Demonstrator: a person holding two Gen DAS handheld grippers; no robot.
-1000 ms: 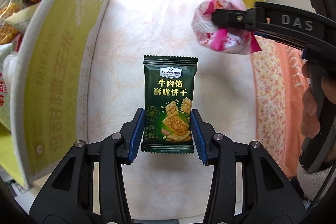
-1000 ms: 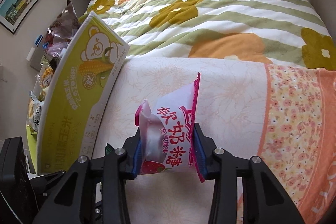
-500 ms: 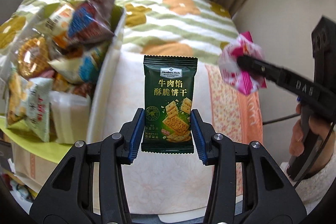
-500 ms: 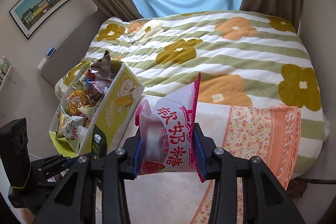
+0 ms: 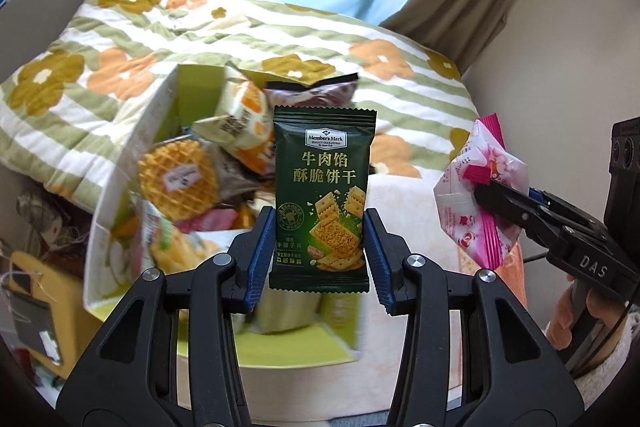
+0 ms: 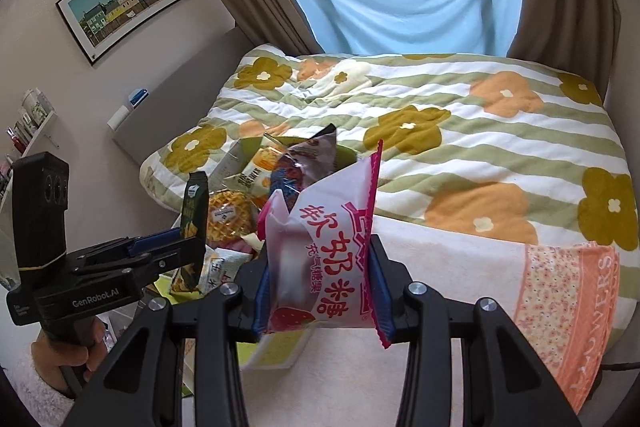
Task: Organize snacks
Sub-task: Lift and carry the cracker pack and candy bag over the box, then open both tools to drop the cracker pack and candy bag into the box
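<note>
Both tools have risen off the bed: the left tool (image 5: 316,255) pinches the green cracker packet (image 5: 323,197), the right tool (image 6: 322,293) the pink candy packet (image 6: 332,259), each now high beside the snack box (image 5: 120,187), probably their destination.

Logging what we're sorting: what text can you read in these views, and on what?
"Member's Mark", "牛肉馅 酥脆饼干": green cracker packet in the left hand-held gripper.
"软奶糖": pink candy packet in the right hand-held gripper.
"DAS": right hand-held gripper's body, left wrist view.
"GenRobot.AI": left hand-held gripper's body, right wrist view.
"...WERS": orange blanket border.
Snacks in the box: too blurred.
</note>
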